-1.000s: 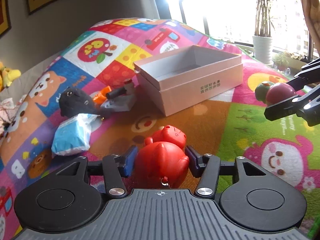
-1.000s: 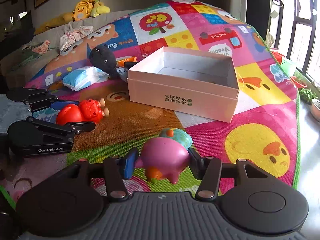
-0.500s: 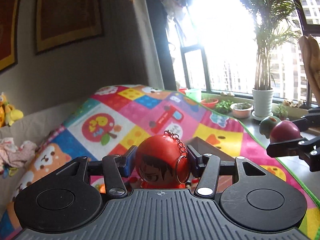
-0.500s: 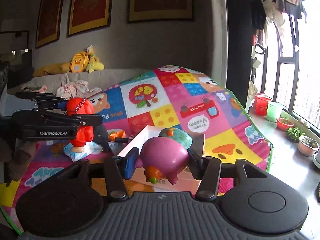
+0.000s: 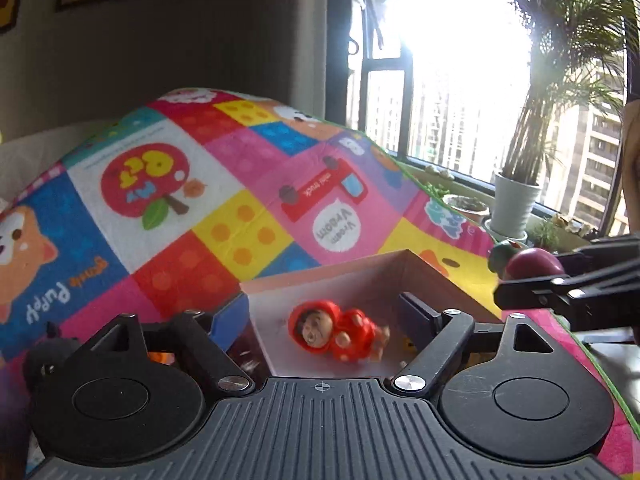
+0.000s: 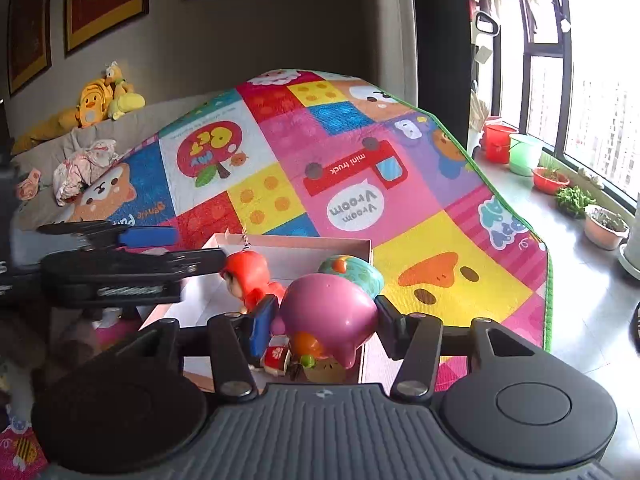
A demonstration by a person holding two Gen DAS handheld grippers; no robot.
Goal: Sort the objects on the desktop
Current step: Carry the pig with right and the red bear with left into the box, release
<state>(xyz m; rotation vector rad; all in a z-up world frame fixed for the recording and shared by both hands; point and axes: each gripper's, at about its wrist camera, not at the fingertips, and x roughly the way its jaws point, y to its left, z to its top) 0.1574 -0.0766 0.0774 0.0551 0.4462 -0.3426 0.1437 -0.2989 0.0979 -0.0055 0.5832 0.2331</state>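
Sunlight is pouring through the window [image 5: 452,92] while both sets of tongs are hanging over the open pink box [image 5: 360,276] on the patchwork play mat [image 6: 400,208].

Left tongs [image 5: 320,320] are opening, their jaws standing wide apart with nothing pressed between the pads. The red hooded figure [image 5: 336,334] is lying blurred between them, inside the box and clear of both fingers; in the right wrist view the same red hooded figure [image 6: 250,276] is showing just beyond the tip of the left tongs [image 6: 200,254], its keychain trailing above it, over the box interior.

Right tongs [image 6: 326,316] are gripping the pink round toy [image 6: 326,312], with both pads pressing on its sides. A teal part with an orange knob is sitting at the toy's far end. The toy is hanging above the near corner of the box, where small items are lying on the bottom, too hidden to tell apart. In the left wrist view the right tongs [image 5: 532,284] are reaching in from the right edge with the pink round toy [image 5: 532,264].

Yellow plush toys [image 6: 100,100] are resting on the grey sofa beyond the mat.
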